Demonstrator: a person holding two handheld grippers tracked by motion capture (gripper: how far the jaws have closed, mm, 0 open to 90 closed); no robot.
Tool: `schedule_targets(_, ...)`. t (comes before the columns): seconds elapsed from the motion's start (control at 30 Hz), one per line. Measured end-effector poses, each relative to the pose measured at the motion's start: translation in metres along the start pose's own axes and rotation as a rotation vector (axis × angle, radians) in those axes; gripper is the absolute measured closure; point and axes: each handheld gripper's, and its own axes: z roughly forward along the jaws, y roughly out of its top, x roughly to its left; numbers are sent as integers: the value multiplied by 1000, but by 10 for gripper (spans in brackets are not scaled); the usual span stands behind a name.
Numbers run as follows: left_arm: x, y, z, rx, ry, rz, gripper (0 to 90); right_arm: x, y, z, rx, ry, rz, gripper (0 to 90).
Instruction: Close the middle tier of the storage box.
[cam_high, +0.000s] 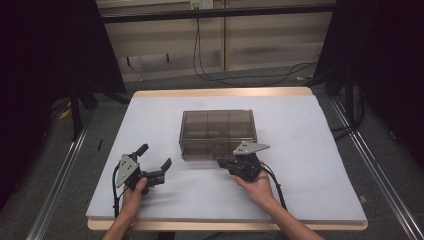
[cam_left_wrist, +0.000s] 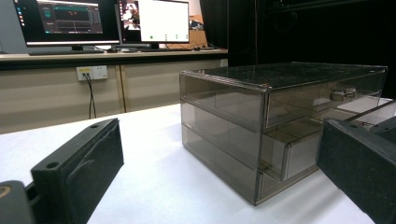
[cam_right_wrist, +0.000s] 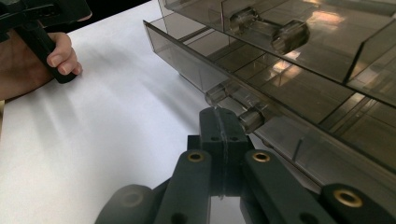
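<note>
Smoked-plastic drawer cabinet (cam_high: 218, 134) standing near the middle of the white tabletop (cam_high: 310, 165), front facing the person. The lower drawer (cam_right_wrist: 196, 70) stands slightly out of the frame. The right hand-held gripper (cam_high: 221, 163) is at the cabinet's front, low down; in the right gripper view its jaws are pressed together, tips meeting just under the lower drawer's bar handle (cam_right_wrist: 233, 105). Whether the tips touch the handle or sit a hair below cannot be told; nothing is clamped between them. The left hand-held gripper (cam_high: 155, 156) rests well to the left of the cabinet, jaws spread wide and empty, held in the left hand (cam_high: 134, 195).

Technique, as judged: the step in hand appears to be working the lower drawer by its handle. With clenched jaws the tips serve as a hook or pusher, so they should bear on the middle of the bar and travel straight along the drawer's run; an off-centre push would skew the drawer in its slides. The light cabinet may slide on the tabletop; the free left hand-held gripper could steady its left side.

Clearance: open tabletop lies in front of the cabinet for the drawer to travel, and on both sides. The near table edge (cam_high: 225, 225) sits just behind the wrists, limiting a long backward pull.
</note>
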Motion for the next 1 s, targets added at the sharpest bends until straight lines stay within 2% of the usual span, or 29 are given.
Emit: schedule_targets(1.0, 0, 0, 0, 0, 0, 0, 9, -4, 6, 8, -10, -9, -3, 900)
